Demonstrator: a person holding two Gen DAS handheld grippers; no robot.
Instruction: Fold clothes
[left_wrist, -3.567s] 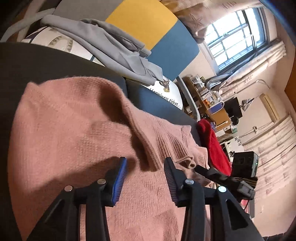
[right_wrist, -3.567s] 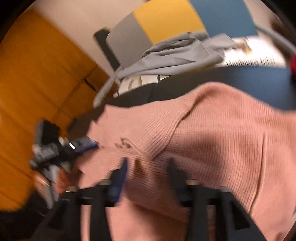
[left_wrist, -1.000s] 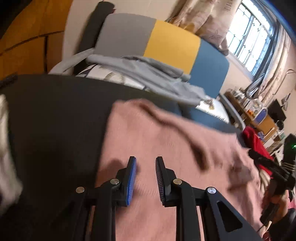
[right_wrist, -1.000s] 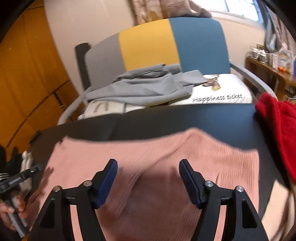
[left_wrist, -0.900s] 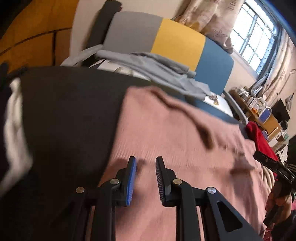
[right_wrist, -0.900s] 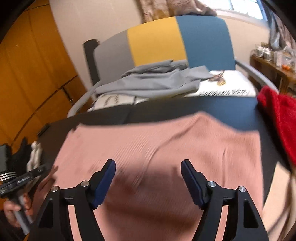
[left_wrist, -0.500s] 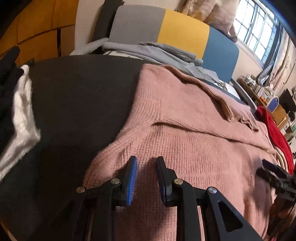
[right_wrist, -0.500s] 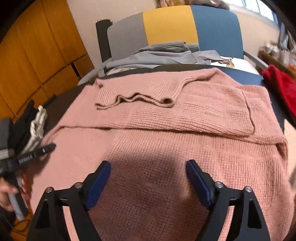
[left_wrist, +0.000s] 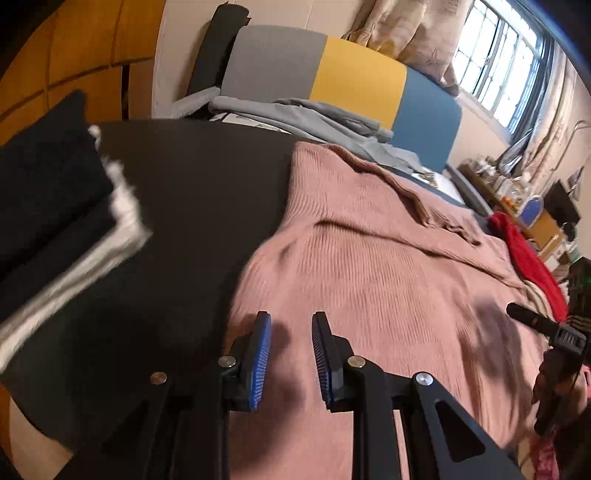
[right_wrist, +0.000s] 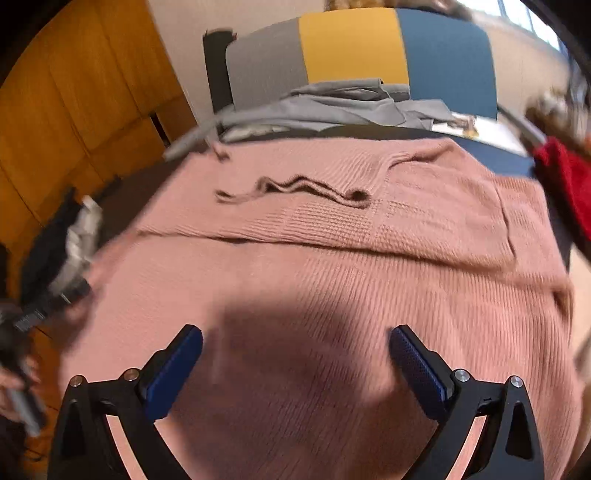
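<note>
While it lies spread over the dark tabletop (left_wrist: 192, 206), the pink knit sweater (right_wrist: 332, 251) runs its long axis from the near edge toward the chair (right_wrist: 354, 48) beyond, with a sleeve folded across its far part and the sleeve's wavy ribbed cuff (right_wrist: 295, 188) pointing toward the person's left. Its near hem runs out of frame under both grippers, so how it ends there cannot be made out. The left gripper (left_wrist: 290, 354) sits over the sweater's left edge with its blue pads a narrow gap apart, nothing between them. The right gripper (right_wrist: 295, 365) hangs over the near middle of the knit with its jaws spread wide and empty, casting a shadow on the cloth. Motion blur smears the left edge in the right wrist view. Outward to the left lies a folded black and white garment (left_wrist: 62, 206), partly cut off by the frame. A red garment (left_wrist: 524, 251) sits at the sweater's right edge, only partly seen. Grey clothes (right_wrist: 332, 107) lie heaped on the chair seat behind the tabletop.
</note>
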